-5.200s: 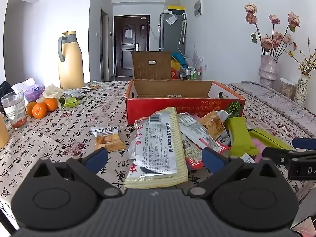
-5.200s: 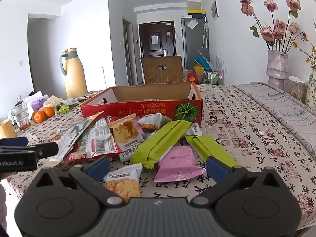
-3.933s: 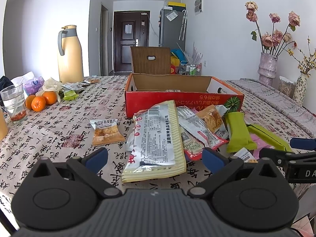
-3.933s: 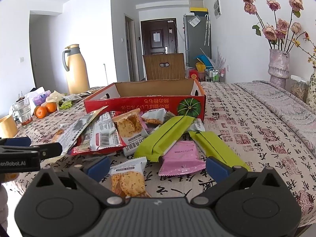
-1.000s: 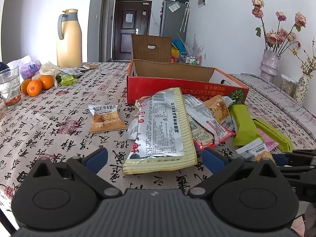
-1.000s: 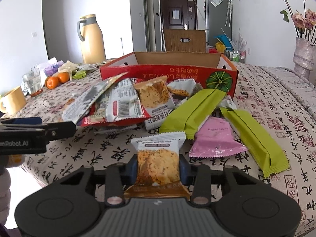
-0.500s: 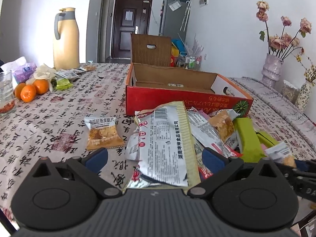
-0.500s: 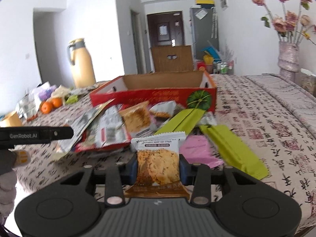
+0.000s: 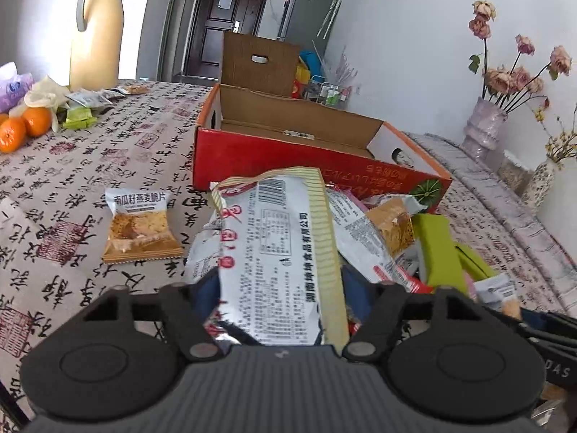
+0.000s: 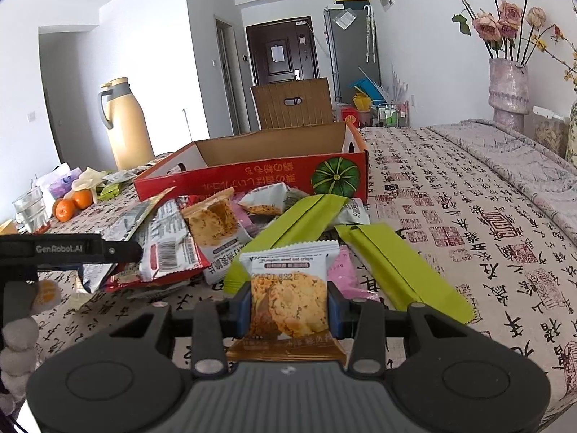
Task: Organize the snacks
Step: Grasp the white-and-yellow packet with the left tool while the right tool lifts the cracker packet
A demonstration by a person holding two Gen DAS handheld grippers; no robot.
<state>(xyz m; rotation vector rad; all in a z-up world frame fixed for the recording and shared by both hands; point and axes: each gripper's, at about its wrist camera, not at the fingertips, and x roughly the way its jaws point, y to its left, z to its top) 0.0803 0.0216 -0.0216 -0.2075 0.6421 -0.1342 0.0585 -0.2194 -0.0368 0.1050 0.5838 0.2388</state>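
My left gripper (image 9: 276,288) is shut on a large silver and cream snack bag (image 9: 277,252), its near end lifted off the pile. My right gripper (image 10: 288,305) is shut on a small oat crisp packet (image 10: 290,296) and holds it above the table. An open red cardboard box (image 9: 310,158) stands behind the pile; it also shows in the right wrist view (image 10: 252,176). Loose snacks lie before it: green packs (image 10: 396,267), a pink pack (image 10: 344,270), biscuit packets (image 10: 212,223). Another oat crisp packet (image 9: 139,227) lies alone to the left.
A yellow thermos jug (image 9: 95,32), oranges (image 9: 25,126) and small wrappers sit at the far left of the patterned tablecloth (image 10: 468,216). Vases with dried roses (image 10: 506,86) stand at the right. A brown chair back (image 9: 259,65) is behind the box.
My left gripper went from open to shut on the large snack bag and raised its near end. My right gripper still holds the oat crisp packet, lifted slightly.
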